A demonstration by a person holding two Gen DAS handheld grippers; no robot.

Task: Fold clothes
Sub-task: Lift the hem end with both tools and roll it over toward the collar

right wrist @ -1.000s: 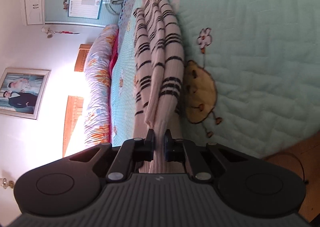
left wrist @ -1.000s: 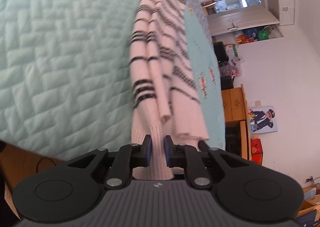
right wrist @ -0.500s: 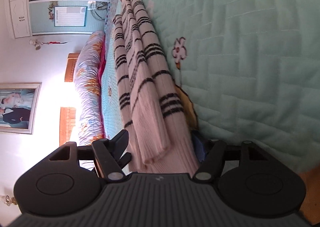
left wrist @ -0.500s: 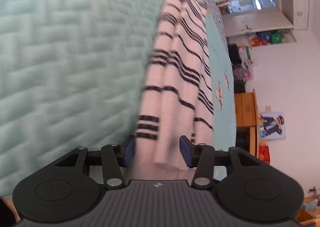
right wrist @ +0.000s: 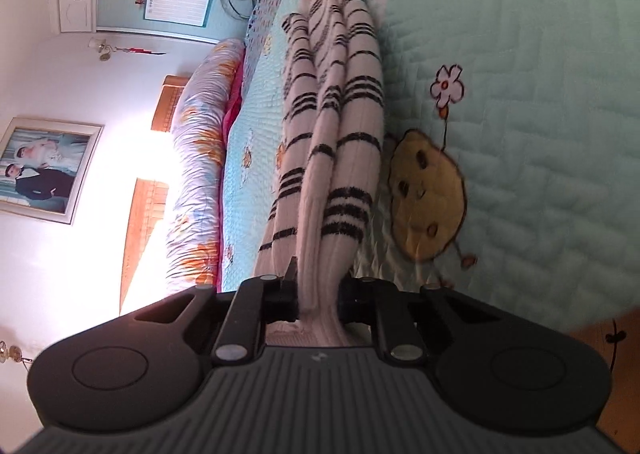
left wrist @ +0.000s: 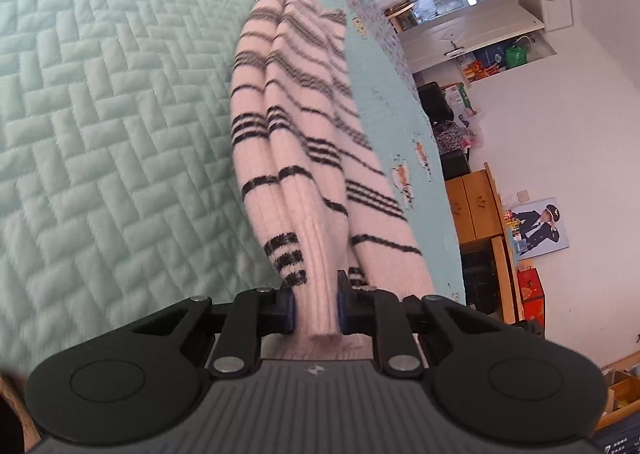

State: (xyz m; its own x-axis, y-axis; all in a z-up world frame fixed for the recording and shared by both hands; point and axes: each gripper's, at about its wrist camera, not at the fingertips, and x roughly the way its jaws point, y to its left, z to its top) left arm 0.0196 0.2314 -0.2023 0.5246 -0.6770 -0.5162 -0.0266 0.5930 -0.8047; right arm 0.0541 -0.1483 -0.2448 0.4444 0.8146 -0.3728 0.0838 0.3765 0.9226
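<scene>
Currently: item, one striped sweater (left wrist: 304,142), white knit with black bands, gathered lengthwise into a long bundle of several layers on the green quilted bed (left wrist: 100,126).

Left gripper (left wrist: 316,304): closed on the near ribbed edge of the sweater, cloth pinched between the blue pads. Right gripper (right wrist: 318,294): likewise closed on a ribbed edge (right wrist: 320,310) of the same garment, beside the embroidered cookie figure (right wrist: 426,196) on the quilt.

Change, half a second back: both grippers stood wide open around the cloth, with the sweater lying loose between the fingers. One second back: both were closed on it. Entry reads as a release followed by a fresh grip, lower on the layered edge.

Meaning for the task, as a judgement: the lengthwise fold appears laid down, and the renewed hold on both ends suits either carrying one end over for a crosswise fold or straightening the bundle. Which end is hem or collar cannot be told.
</scene>
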